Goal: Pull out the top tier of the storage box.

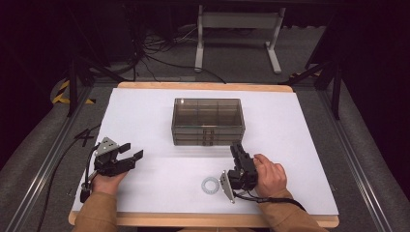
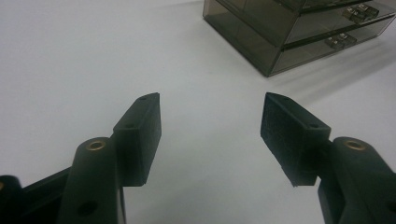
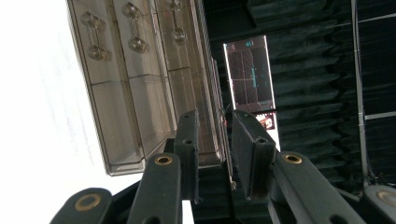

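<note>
Both tongs sat low in the high view. My right gripper, rolled on its side at lower centre-right, pointed up-frame at the smoked drawer box; its jaws stood narrowly parted with nothing between them, tips near the box's front right corner. That box lay at frame centre, long axis left to right, drawer handles facing me. My left gripper, lower left, gaped wide and empty. One white ring lay beside my right hand.
</note>
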